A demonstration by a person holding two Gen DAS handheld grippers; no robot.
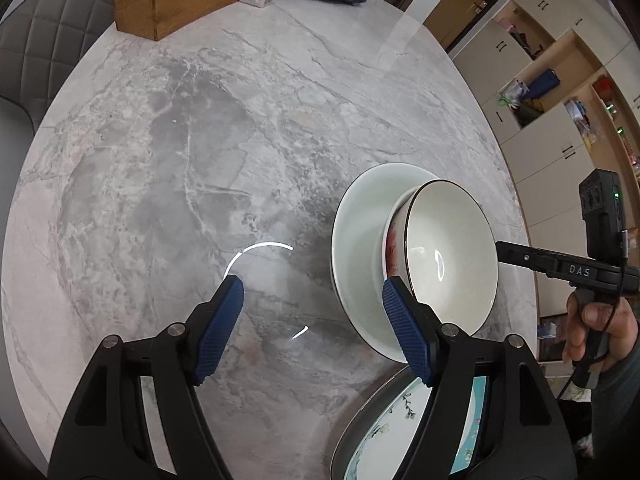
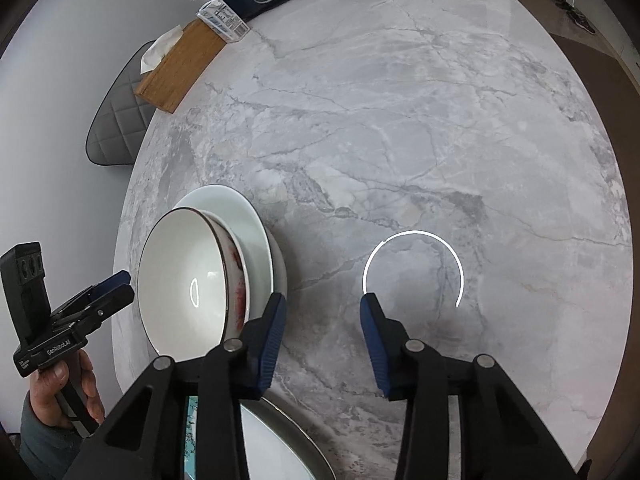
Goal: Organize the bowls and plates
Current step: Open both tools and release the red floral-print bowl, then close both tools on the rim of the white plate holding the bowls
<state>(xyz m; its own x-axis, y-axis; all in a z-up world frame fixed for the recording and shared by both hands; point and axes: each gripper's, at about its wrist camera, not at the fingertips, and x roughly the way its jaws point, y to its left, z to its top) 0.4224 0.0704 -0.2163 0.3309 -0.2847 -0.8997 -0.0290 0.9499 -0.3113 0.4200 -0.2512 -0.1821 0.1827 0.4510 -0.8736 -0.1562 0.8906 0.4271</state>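
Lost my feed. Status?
Left gripper and right gripper open, empty. Bowl sits in white plate. Floral plate near edge.

Round grey marble-look bench [image 1: 208, 152]: polished, glossy, mirroring ring light. White glazed ceramic bowl with dark rim [image 1: 448, 248]: smooth, shiny, nested on pale glossy ceramic plate [image 1: 356, 220]. Oblong wooden tissue box [image 1: 172, 0]: matt, visible grain; soft white paper tissue on top. Hand-held gripper fingers [image 2: 272, 340]: ribbed blue rubbery pads, matt black plastic arms, metal pivot pins. Grey quilted chair back [image 2: 120, 124]: leather-like.

Likely home dining room: marble table [image 1: 240, 120], cupboards [image 1: 540, 152].
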